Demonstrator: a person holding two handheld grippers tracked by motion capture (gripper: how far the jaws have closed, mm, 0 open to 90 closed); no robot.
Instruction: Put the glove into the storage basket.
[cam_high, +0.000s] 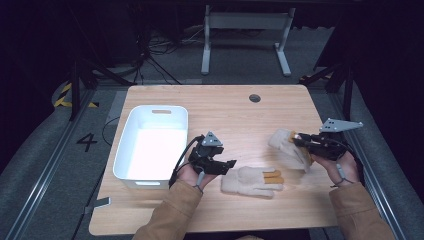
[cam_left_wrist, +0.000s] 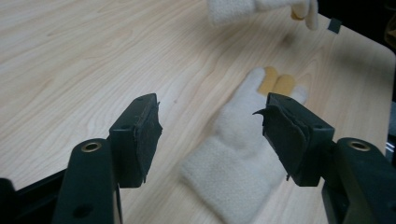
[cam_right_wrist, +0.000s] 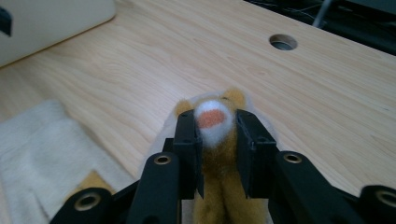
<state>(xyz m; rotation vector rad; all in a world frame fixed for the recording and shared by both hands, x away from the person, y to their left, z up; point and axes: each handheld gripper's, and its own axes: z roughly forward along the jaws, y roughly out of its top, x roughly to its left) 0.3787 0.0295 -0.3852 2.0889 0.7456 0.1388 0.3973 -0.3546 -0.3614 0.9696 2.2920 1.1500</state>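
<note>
We've got the desk (cam_high: 235, 115) with a white bin (cam_high: 150, 145) at the left side, its inside bare white. One cream glove (cam_high: 252, 181) lies flat near the front edge, between our two hands, fingers pointing right with tan patches on them. In the left gripper view it sits on the wood past the jaws, cuff nearest the camera. The second glove (cam_high: 289, 145) is at the right, lifted off the desk and hanging from our right gripper (cam_high: 306, 142). Right gripper view: jaws pinching that glove's tan-and-white fabric (cam_right_wrist: 214, 123), pressed in on both sides, fabric bulging out above the pads. Our left gripper (cam_high: 231, 164) sits just left of the flat glove, right of the bin. Its jaws are spread, nothing between the pads; the glove is beyond them, not touched as far as we can tell. Small round cable hole (cam_high: 255, 98) at the far side of the desk, right of centre. Both sleeves come in from the near edge.
</note>
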